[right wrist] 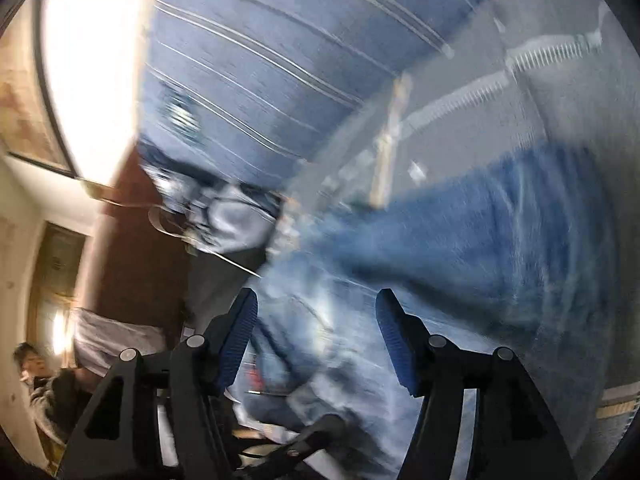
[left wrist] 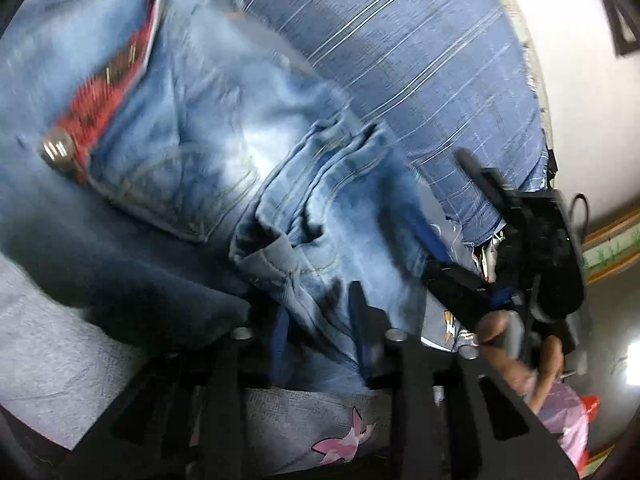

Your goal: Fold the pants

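Both grippers are matte black frames with triangular cut-outs and round silver pivot pins. The right gripper (right wrist: 316, 334) carries ribbed blue pads (right wrist: 240, 336) on its two fingers. The left gripper (left wrist: 320, 320) has dark fingers edged in blue, blurred. A thin black cable (left wrist: 580, 210) loops off the other tool's body.

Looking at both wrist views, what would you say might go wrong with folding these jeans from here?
1. The jeans lie bunched, with the hem rolled into creases beside the left claw; a fold made now may set in crooked.
2. The right claw stands open over the denim, gripping nothing, so the layers could slip apart.
3. Both views are blurred, so a regrasp may catch the striped sheet instead.
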Motion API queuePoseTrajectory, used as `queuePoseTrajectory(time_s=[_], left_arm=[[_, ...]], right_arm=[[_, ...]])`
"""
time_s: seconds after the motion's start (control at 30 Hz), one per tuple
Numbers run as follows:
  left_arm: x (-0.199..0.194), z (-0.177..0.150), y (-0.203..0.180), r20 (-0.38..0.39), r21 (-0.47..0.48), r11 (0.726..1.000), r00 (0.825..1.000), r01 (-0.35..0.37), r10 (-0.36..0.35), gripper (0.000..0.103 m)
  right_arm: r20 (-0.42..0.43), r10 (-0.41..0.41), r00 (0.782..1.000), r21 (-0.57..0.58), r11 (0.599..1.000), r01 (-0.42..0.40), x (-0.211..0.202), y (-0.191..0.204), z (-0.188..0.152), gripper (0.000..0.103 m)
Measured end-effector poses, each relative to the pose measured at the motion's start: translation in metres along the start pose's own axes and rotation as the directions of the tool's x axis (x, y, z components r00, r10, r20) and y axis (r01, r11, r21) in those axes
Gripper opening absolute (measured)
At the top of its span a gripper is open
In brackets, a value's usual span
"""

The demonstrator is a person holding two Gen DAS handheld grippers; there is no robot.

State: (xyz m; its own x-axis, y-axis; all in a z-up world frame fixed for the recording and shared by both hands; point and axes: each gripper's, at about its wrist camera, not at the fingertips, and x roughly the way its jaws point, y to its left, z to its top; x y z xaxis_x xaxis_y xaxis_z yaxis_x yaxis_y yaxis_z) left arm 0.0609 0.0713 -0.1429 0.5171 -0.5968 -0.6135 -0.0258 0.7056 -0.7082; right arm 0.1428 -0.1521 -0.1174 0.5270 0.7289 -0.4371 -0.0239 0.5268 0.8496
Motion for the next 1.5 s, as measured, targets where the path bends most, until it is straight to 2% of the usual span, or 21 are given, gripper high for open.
queuePoseTrajectory(time_s=[0.07, 0.13, 0.2, 0.23, 0.3, 0.33, 0.37, 0.4, 0.57, 0.7, 0.8, 0.87, 0.97, 1.1, 1.17, 1.2, 1.23, 1.33, 1.37, 1.43, 1.5], left_arm=[[-0.010, -0.002, -0.009, 0.061, 0.041, 0.999, 0.998, 0.008, -0.011, 0.062], [-0.016, -0.004, -0.016, 0.108, 0.094, 0.995, 0.994, -0.019, 0.009, 0.071], [-0.006, -0.002, -0.018, 0.099, 0.109, 0.992, 0.994, -0.063, 0.052, 0.071], [0.004, 0.002, -0.017, 0.084, 0.094, 0.992, 0.993, -0.085, 0.078, 0.071], [0.016, 0.007, -0.011, 0.060, 0.072, 0.987, 0.988, -0.144, 0.139, 0.068], [0.019, 0.005, -0.009, 0.062, 0.065, 0.983, 0.984, -0.171, 0.167, 0.058], [0.020, 0.004, -0.009, 0.073, 0.066, 0.976, 0.976, -0.208, 0.203, 0.031], [0.022, 0.003, -0.011, 0.090, 0.086, 0.962, 0.963, -0.260, 0.252, 0.026], [0.000, -0.010, -0.016, 0.142, 0.093, 0.955, 0.953, -0.281, 0.266, 0.016], [0.016, -0.017, -0.020, 0.157, 0.141, 0.917, 0.923, -0.374, 0.353, 0.017], [0.021, -0.017, -0.015, 0.153, 0.131, 0.918, 0.922, -0.375, 0.355, 0.019], [0.009, -0.017, -0.016, 0.179, 0.112, 0.940, 0.937, -0.323, 0.300, 0.017], [-0.012, -0.019, -0.025, 0.266, 0.119, 0.942, 0.924, -0.315, 0.275, 0.014], [-0.016, -0.024, -0.022, 0.308, 0.113, 0.912, 0.886, -0.395, 0.346, 0.013], [0.014, -0.022, -0.013, 0.200, 0.138, 0.884, 0.886, -0.447, 0.417, 0.014], [0.028, -0.022, -0.005, 0.133, 0.143, 0.879, 0.889, -0.456, 0.439, 0.015], [0.026, -0.023, -0.004, 0.152, 0.135, 0.884, 0.891, -0.447, 0.427, 0.016], [0.000, -0.018, -0.009, 0.194, 0.120, 0.936, 0.933, -0.330, 0.304, 0.022], [-0.007, -0.018, -0.009, 0.212, 0.119, 0.942, 0.935, -0.315, 0.286, 0.034], [-0.029, -0.015, -0.005, 0.250, 0.098, 0.952, 0.933, -0.290, 0.258, 0.053], [-0.053, -0.010, 0.007, 0.280, 0.039, 0.969, 0.934, -0.244, 0.223, 0.059]], right_arm=[[0.051, -0.007, 0.999, -0.055, 0.998, 0.010, -0.023, 0.013, 0.004, 0.067], [0.085, -0.078, 0.993, -0.091, 0.992, 0.085, -0.038, 0.016, 0.008, 0.067], [0.120, -0.216, 0.969, -0.095, 0.969, 0.228, -0.048, 0.010, 0.011, 0.067], [0.135, -0.305, 0.943, -0.081, 0.945, 0.317, -0.050, 0.003, 0.012, 0.068], [0.145, -0.409, 0.901, -0.061, 0.905, 0.421, -0.055, -0.010, 0.013, 0.068], [0.142, -0.428, 0.892, -0.052, 0.897, 0.439, -0.058, -0.015, 0.012, 0.068], [0.132, -0.450, 0.883, -0.040, 0.888, 0.459, -0.060, -0.020, 0.011, 0.068], [0.122, -0.471, 0.874, -0.031, 0.878, 0.478, -0.063, -0.025, 0.010, 0.068], [0.088, -0.467, 0.880, -0.053, 0.880, 0.473, -0.077, -0.035, -0.001, 0.067], [0.026, -0.458, 0.888, -0.063, 0.886, 0.459, -0.063, -0.046, -0.005, 0.062], [-0.002, -0.478, 0.878, -0.087, 0.875, 0.476, -0.045, -0.045, -0.004, 0.050], [0.018, -0.520, 0.854, -0.144, 0.844, 0.517, -0.039, -0.035, -0.007, 0.023], [0.053, -0.491, 0.870, -0.198, 0.848, 0.491, -0.048, -0.018, -0.014, 0.011], [0.056, -0.446, 0.893, -0.258, 0.858, 0.444, -0.052, -0.004, -0.018, 0.014], [0.018, -0.500, 0.866, -0.249, 0.836, 0.488, -0.042, -0.014, -0.017, 0.040], [-0.007, -0.539, 0.842, -0.235, 0.820, 0.522, -0.035, -0.021, -0.016, 0.042], [-0.016, -0.548, 0.836, -0.224, 0.817, 0.531, -0.035, -0.025, -0.017, 0.042], [0.056, -0.459, 0.887, -0.194, 0.866, 0.461, -0.058, -0.011, -0.012, 0.044], [0.089, -0.435, 0.896, -0.198, 0.874, 0.444, -0.066, -0.005, -0.012, 0.053], [0.161, -0.366, 0.916, -0.212, 0.894, 0.395, -0.083, 0.007, -0.014, 0.057], [0.187, -0.279, 0.942, -0.222, 0.922, 0.317, -0.092, 0.017, -0.019, 0.057]])
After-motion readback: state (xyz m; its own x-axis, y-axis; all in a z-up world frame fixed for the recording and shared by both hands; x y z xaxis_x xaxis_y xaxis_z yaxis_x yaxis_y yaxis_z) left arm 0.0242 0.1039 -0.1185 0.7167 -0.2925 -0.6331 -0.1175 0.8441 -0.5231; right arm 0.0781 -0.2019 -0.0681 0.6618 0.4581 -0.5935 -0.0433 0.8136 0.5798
